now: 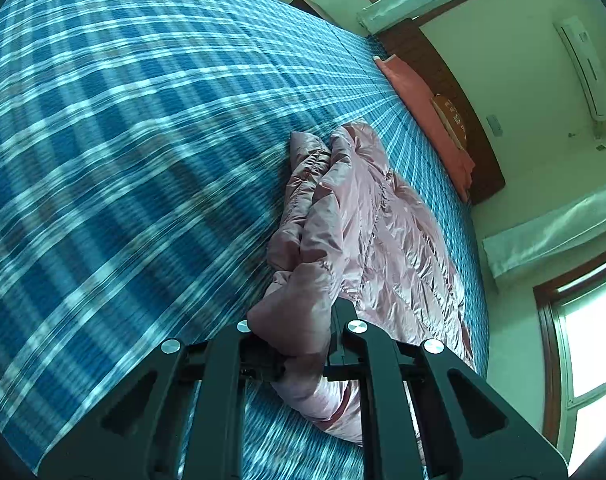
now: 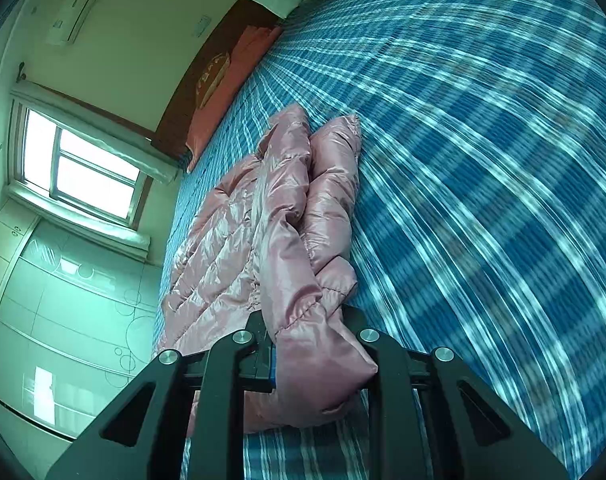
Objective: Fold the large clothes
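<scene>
A shiny pink puffer jacket [image 1: 383, 220] lies on a bed with a blue plaid sheet [image 1: 123, 140]. My left gripper [image 1: 299, 320] is shut on a bunched fold of the jacket near its lower edge, and the cloth bulges out between the black fingers. In the right wrist view the same pink jacket [image 2: 231, 240] stretches away along the blue plaid sheet [image 2: 483, 160], with a sleeve folded over its body. My right gripper [image 2: 307, 320] is shut on a thick puffed fold at the near end. The fingertips of both grippers are buried in the fabric.
An orange pillow [image 1: 427, 112] lies by the dark wooden headboard [image 1: 455, 92] at the far end of the bed. An air conditioner [image 1: 587, 64] hangs on the wall. A window [image 2: 79, 168] and pale wardrobe doors [image 2: 63, 312] stand beside the bed.
</scene>
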Demonstrator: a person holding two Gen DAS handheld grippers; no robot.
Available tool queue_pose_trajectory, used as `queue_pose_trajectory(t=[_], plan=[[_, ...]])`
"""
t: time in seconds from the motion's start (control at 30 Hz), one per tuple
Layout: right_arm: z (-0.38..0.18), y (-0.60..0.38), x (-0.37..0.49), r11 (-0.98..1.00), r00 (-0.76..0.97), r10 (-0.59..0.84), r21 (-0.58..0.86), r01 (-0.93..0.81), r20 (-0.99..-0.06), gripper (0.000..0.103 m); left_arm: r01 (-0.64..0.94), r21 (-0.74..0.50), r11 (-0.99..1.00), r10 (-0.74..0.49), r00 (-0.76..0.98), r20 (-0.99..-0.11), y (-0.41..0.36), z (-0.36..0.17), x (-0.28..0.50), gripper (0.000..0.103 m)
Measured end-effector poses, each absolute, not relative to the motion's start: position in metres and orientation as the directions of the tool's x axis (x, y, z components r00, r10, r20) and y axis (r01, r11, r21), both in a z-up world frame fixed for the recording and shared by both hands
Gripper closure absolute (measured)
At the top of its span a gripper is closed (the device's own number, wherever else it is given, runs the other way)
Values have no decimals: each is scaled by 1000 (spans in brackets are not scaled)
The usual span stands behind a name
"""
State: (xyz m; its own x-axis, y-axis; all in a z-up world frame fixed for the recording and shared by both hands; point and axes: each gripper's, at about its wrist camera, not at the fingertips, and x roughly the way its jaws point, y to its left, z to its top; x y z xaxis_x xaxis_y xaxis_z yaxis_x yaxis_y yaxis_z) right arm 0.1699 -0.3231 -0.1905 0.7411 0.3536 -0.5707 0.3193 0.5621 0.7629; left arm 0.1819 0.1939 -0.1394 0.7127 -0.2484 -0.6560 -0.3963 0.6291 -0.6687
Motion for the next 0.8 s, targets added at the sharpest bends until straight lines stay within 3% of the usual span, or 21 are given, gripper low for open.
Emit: queue_pose_trajectory(t=[0.23,0.33,0.4,0.57,0.8], plan=[[-203,-327,151,539,720,379,772,339,-581,82,-402,-639,656,-255,678,-689,197,-153,161,89],[-206,-331,149,525,723,378,777,347,-578,76,-420,-625,658,-242,668,-704,198,-156,162,77],[-204,-333,143,544,727,349,760,357,-591,68,-425,-592,685,-202,669,-715,198,-153,155,63],[-208,-347,120,543,740,288,740,397,-608,53,-442,-518,733,-119,666,-737,209,-145,137,47],[-183,-357,103,634,724,130,618,465,-677,49,-448,-438,779,-47,655,-754,220,-126,124,45]])
